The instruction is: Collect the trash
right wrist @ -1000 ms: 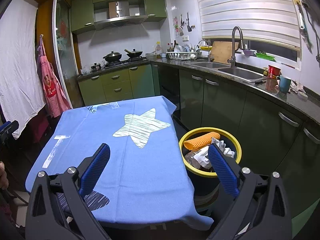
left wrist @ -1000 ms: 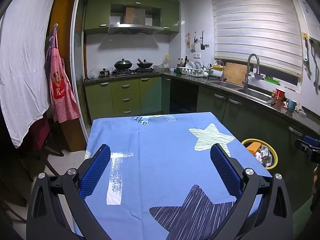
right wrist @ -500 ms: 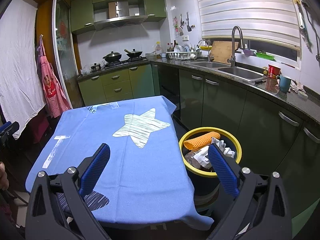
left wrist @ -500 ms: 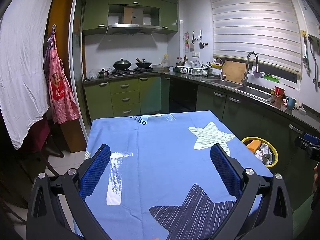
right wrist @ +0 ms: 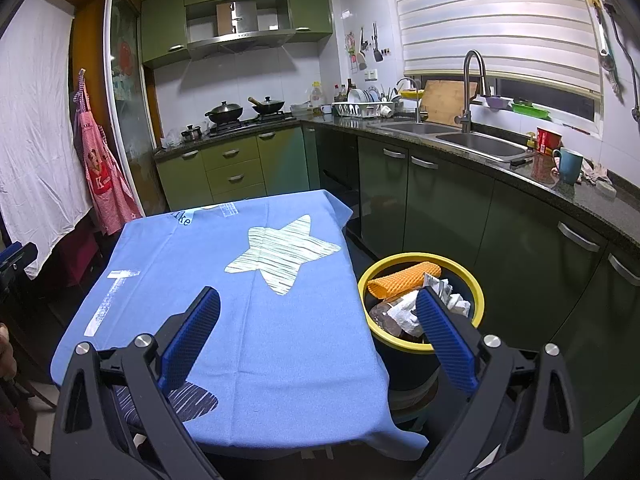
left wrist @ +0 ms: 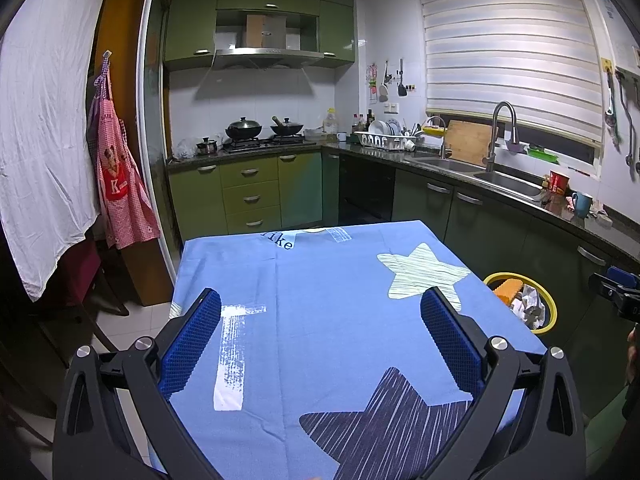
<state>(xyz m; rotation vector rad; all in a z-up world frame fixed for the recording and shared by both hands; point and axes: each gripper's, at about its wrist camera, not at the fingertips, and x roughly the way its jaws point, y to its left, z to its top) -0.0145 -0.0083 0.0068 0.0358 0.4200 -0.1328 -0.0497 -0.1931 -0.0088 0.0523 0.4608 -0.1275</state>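
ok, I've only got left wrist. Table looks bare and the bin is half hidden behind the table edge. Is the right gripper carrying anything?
Observer: No. The right gripper is open, with nothing between its fingers.
Operator: How full is the bin?
Observer: Its whole mouth shows here. Inside the yellow rim of the bin, an orange ribbed roll lies across the far side at rim level, with crumpled white paper below it.
Operator: Where does it stand?
Observer: Its dark body stands close beside the hanging tablecloth, with the green cabinets on its other side.
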